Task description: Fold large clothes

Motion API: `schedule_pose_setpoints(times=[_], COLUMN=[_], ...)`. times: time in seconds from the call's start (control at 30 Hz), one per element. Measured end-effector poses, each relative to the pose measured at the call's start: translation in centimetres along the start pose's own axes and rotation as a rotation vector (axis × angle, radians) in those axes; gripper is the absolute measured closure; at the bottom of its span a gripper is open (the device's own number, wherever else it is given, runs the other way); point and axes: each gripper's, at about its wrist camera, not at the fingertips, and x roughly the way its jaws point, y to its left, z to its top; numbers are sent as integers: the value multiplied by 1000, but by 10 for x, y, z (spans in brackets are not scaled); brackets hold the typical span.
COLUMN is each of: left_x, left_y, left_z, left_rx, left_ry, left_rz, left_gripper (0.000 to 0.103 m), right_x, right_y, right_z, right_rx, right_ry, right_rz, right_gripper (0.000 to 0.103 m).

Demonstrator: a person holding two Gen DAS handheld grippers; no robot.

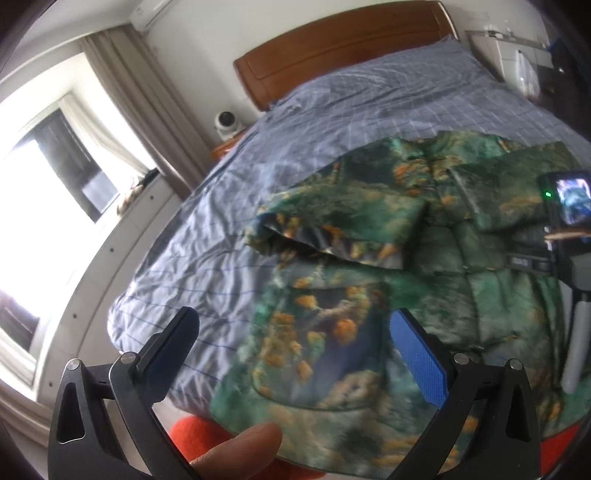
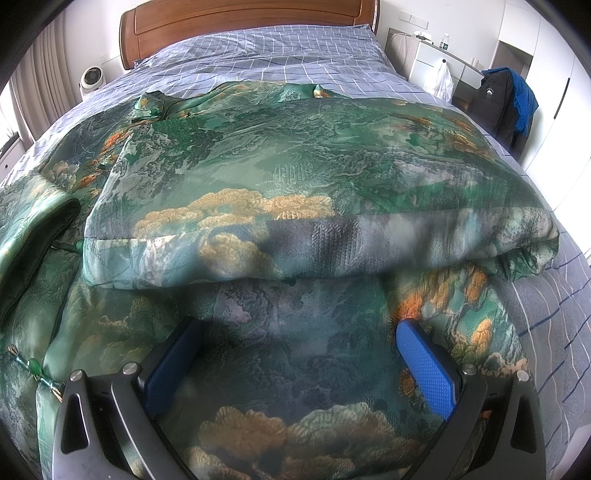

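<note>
A large green padded jacket (image 1: 436, 236) with orange and blue landscape print lies spread on the bed. Its left sleeve (image 1: 332, 229) is folded across the chest. My left gripper (image 1: 295, 332) is open and empty, above the jacket's lower left hem. In the right wrist view the jacket (image 2: 295, 147) fills the frame, with its right sleeve (image 2: 295, 236) folded across the body. My right gripper (image 2: 299, 354) is open and empty, low over the jacket's lower front. The right gripper's body also shows in the left wrist view (image 1: 565, 221).
The bed has a blue-grey checked cover (image 1: 332, 110) and a wooden headboard (image 2: 243, 18). A small white fan (image 2: 92, 79) stands at the bed's left. A dark backpack (image 2: 506, 103) and a white desk (image 2: 436, 59) stand at the right. A window (image 1: 55, 177) is at the left.
</note>
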Motion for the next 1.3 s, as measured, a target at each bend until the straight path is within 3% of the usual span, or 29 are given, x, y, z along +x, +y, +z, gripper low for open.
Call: schedule_pose_setpoints(times=[0.1, 0.2, 0.27, 0.43, 0.67, 0.73, 0.9, 1.07, 1.17, 1.3], left_x=[-5, -3, 8, 47, 73, 78, 100, 129, 145, 153], left_y=[-8, -2, 17, 51, 54, 50, 21, -7, -19, -22], left_z=[-4, -9, -16, -34, -42, -39, -29, -26, -32, -41], left_rx=[3, -1, -53, -177, -217, -203, -66, -35, -24, -17], left_ry=[-7, 11, 42, 183, 267, 271, 257, 298, 342, 339], left_rz=[15, -65, -155, -237, -289, -309, -273, -333, -371, -391], left_gripper=[0, 0, 0, 0, 0, 0, 0, 0, 0, 0], right_x=[0, 0, 0, 0, 0, 0, 0, -1, 0, -15], right_y=[0, 0, 0, 0, 0, 0, 1, 2, -6, -21], right_z=[0, 0, 0, 0, 0, 0, 0, -2, 0, 0], right_rx=[0, 0, 0, 0, 0, 0, -2, 1, -9, -84], right_ry=[0, 0, 0, 0, 0, 0, -3, -13, 19, 68], right_rz=[0, 0, 0, 0, 0, 0, -6, -5, 60, 207], right_gripper=[0, 0, 0, 0, 0, 0, 0, 0, 0, 0])
